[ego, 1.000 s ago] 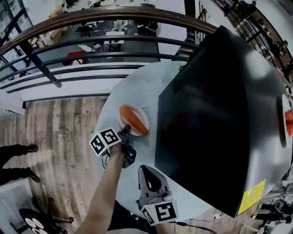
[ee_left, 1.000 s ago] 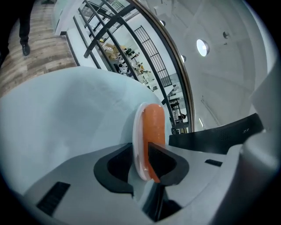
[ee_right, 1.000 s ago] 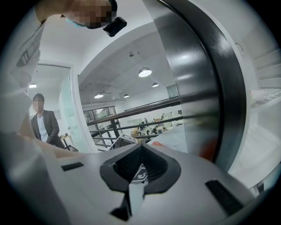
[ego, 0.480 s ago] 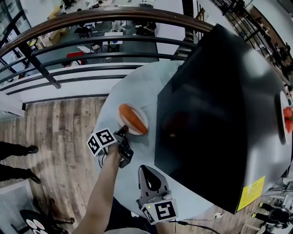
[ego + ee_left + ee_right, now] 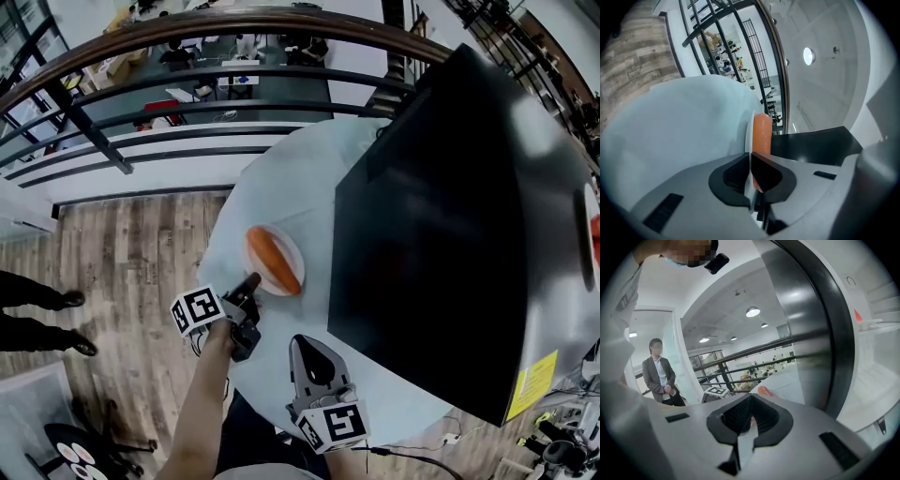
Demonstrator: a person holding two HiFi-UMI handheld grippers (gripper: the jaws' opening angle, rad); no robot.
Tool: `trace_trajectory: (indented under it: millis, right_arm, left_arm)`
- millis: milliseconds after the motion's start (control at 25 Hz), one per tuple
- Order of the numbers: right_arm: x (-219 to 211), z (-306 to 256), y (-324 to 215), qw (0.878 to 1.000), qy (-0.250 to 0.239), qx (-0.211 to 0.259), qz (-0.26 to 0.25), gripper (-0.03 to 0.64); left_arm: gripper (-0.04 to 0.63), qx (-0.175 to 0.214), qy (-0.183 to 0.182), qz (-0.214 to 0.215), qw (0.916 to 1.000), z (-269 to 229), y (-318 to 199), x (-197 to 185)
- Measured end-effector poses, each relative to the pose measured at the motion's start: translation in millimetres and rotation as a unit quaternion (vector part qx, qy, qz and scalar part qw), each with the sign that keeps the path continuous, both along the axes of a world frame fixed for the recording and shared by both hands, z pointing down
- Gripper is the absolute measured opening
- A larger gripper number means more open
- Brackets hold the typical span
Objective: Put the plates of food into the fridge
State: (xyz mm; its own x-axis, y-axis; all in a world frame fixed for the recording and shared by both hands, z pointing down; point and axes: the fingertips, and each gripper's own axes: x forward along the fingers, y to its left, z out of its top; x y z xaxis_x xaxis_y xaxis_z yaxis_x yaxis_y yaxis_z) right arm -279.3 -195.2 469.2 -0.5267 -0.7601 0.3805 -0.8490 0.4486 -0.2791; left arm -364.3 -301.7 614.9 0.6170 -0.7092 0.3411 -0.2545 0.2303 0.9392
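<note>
Now the left gripper point(image 5: 251, 280), just closing, pinches the plate point(image 5: 292, 249) rim near the table point(image 5: 281, 173) edge; right gripper point(image 5: 301, 341) pressed together, empty.

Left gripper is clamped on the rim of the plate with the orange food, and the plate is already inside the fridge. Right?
Not inside. Head view shows the plate on the round table beside the fridge. The left gripper, jaws just closing, does clamp its rim.

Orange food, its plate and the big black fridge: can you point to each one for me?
orange food point(image 5: 274, 260), head view, middle of its length.
plate point(image 5: 292, 249), head view, bare white part beside the food.
fridge point(image 5: 441, 234), head view, middle of its dark face.
</note>
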Motion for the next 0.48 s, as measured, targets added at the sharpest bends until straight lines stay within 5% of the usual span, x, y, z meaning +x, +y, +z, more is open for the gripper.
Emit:
trace_trajectory:
  millis: [480]
  right_arm:
    - [14.7,55.9,24.2,0.997,0.010,-0.069,0.021,0.014]
  left_arm:
    - [0.020,0.015,0.037,0.106,0.9936,-6.2,101.7,-12.3]
